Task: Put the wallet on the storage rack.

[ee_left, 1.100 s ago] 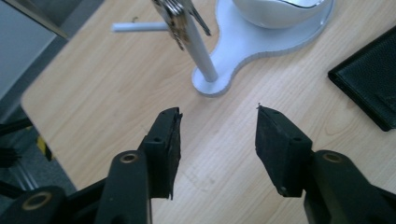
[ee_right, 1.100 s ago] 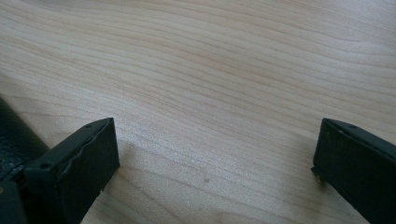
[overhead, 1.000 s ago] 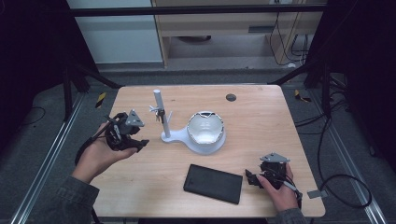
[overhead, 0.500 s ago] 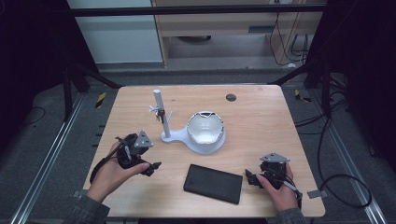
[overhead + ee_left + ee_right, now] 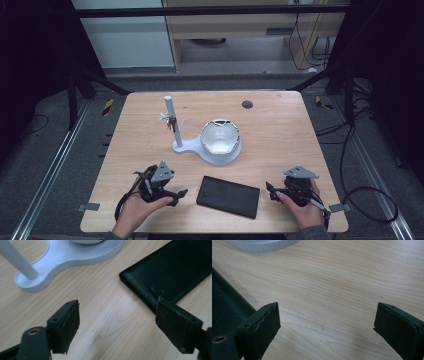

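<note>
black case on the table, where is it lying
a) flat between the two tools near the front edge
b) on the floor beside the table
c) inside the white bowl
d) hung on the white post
a: the black case lies flat on the wooden table, with the left tool on one side and the right tool on the other.

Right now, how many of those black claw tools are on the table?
2: the left gripper at the black case's left end, the right gripper at its right end, both open.
</note>
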`<state>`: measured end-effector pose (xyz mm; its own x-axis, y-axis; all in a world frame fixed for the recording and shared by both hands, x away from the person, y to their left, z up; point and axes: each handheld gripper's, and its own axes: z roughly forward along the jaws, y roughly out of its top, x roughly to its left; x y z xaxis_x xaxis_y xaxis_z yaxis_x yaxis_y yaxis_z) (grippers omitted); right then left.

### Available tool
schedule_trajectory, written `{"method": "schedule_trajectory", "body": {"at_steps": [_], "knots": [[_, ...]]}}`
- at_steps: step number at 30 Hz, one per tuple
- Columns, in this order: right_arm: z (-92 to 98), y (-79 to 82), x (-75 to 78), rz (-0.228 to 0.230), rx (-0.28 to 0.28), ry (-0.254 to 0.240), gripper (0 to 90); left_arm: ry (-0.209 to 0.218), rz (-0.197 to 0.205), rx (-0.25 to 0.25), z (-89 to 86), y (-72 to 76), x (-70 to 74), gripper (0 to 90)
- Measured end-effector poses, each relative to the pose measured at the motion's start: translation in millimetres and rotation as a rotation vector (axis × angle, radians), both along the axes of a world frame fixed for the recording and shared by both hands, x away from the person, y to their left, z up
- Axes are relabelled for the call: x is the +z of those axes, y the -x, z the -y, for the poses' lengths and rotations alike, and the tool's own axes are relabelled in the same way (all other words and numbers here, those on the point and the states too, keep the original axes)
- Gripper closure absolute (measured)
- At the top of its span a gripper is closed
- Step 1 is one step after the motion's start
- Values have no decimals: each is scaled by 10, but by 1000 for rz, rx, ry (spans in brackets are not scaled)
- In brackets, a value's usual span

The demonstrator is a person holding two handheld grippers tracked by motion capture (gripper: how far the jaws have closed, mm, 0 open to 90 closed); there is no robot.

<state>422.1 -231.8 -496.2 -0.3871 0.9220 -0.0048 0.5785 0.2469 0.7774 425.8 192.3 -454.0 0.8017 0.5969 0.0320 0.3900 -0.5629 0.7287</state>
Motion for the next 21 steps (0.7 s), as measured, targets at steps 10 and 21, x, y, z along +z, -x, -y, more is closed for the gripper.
{"method": "schedule_trajectory", "body": {"at_steps": [10, 21], "knots": [[-39, 39, 14, 14, 23, 22, 170, -23, -25, -63, 78, 183, -112, 678], [-31, 27, 14, 10, 29, 31, 178, -178, -133, -142, 248, 145, -220, 896]]}}
